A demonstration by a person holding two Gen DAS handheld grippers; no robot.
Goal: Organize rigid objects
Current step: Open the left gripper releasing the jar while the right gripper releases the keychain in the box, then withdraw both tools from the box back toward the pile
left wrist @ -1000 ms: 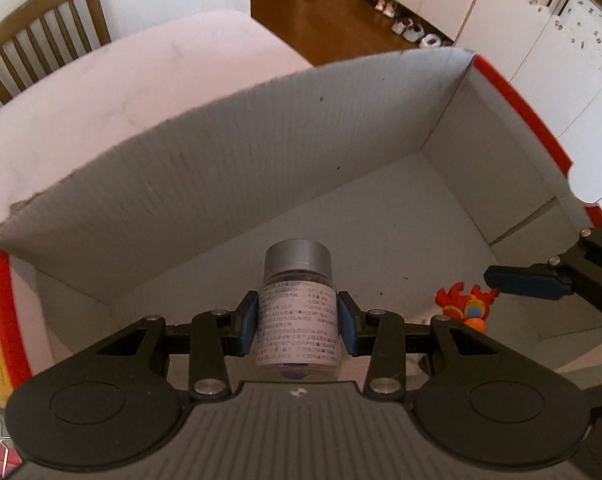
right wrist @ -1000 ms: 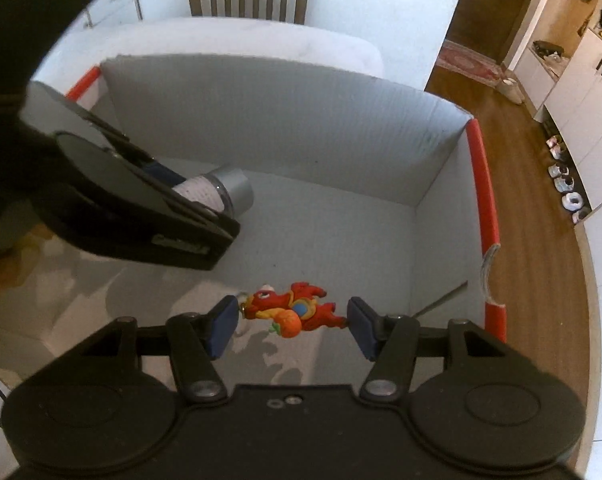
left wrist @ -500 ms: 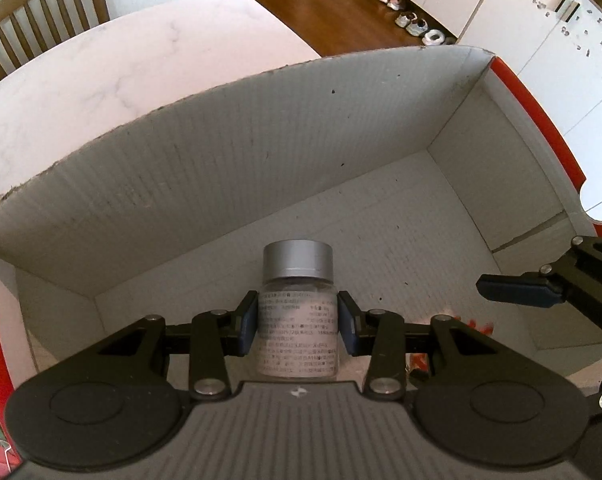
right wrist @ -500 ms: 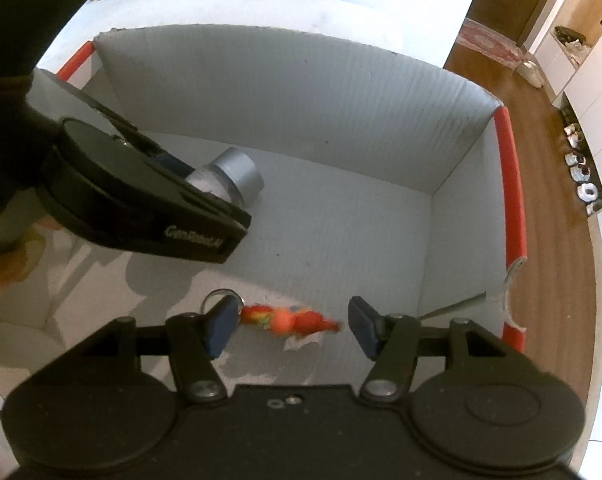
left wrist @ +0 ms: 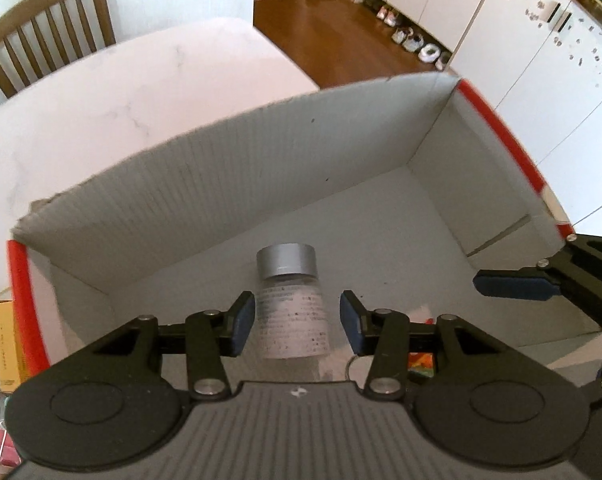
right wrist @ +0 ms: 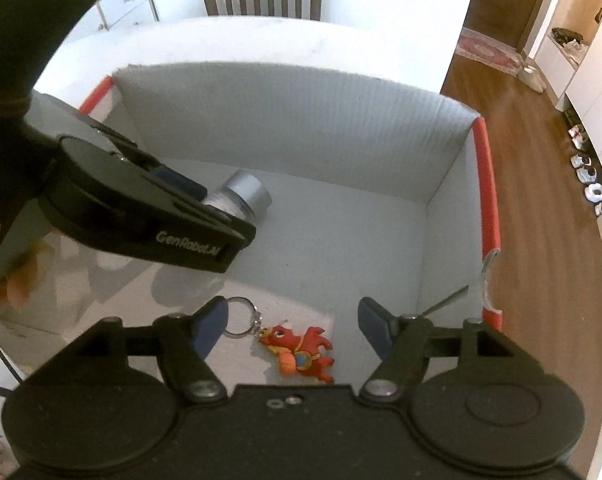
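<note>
Jaws: left gripper (left wrist: pixel 297 322) just spreading off the bottle (left wrist: pixel 291 304), gaps both sides; right gripper (right wrist: pixel 291 326) spreading, empty | bottle inside box (left wrist: pixel 229 184), left-centre; dragon keychain (right wrist: pixel 297 350) on its near floor | handling: bottle probably light, rigid, smooth; grip the labelled body.

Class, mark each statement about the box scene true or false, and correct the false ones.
1. The bottle has a silver cap. True.
2. The left gripper clamps the bottle. False: its jaws have just been opening, and the pads stand clear of it.
3. The red keychain figure lies on the box floor. True.
4. The right gripper holds the keychain. False: it is open, above it.
</note>
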